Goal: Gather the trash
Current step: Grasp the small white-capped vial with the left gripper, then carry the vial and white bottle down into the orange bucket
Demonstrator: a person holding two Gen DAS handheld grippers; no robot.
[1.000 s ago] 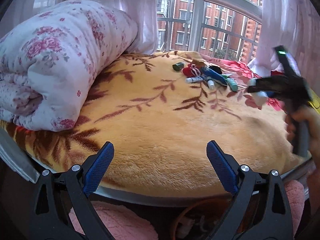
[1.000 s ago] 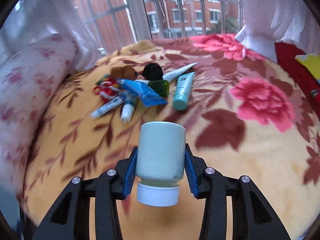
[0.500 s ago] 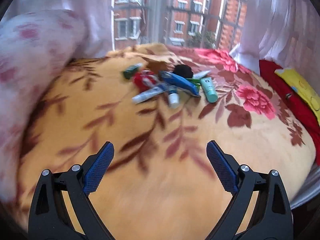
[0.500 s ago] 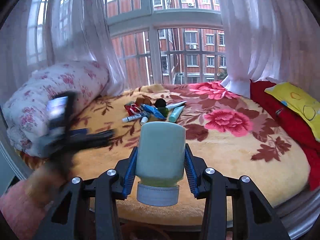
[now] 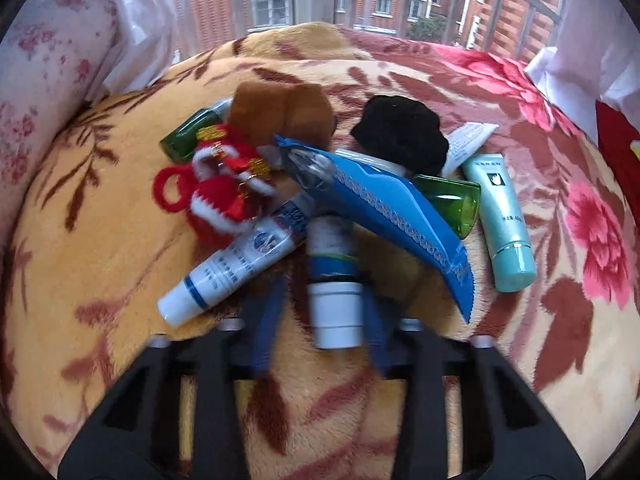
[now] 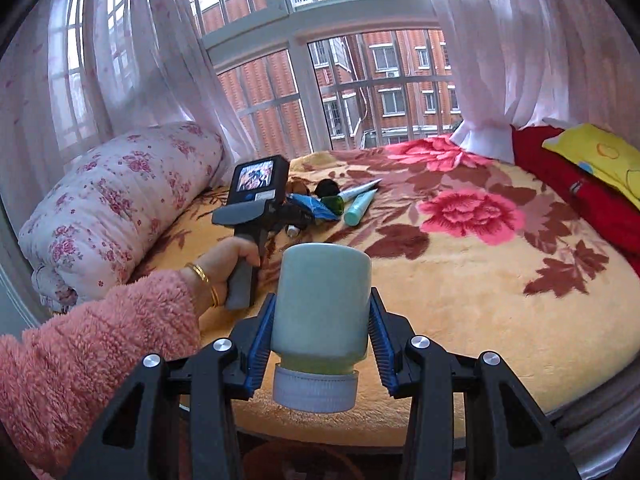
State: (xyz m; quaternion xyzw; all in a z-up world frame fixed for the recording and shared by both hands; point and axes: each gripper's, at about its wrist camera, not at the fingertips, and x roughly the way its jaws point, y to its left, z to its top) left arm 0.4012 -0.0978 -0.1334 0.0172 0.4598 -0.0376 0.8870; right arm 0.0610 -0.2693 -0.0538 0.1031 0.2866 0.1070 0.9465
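Observation:
A pile of trash lies on the yellow floral blanket. My left gripper is down at the pile, its blurred blue fingers on either side of a blue-and-white tube with a white cap; whether they grip it is unclear. Around it lie a white tube, a blue packet, a green bottle, a teal tube, a red knitted ornament, a brown plush and a black pompom. My right gripper is shut on a pale green bottle, cap toward the camera.
A rolled floral quilt lies at the left. Red and yellow bedding lies at the right. Windows and sheer curtains stand behind the bed. The left hand in a pink sleeve holds its gripper over the pile.
My left gripper moved forward to the pile and its fingers closed in around the blue-and-white tube. My right gripper pulled back from the bed with the pale green bottle.

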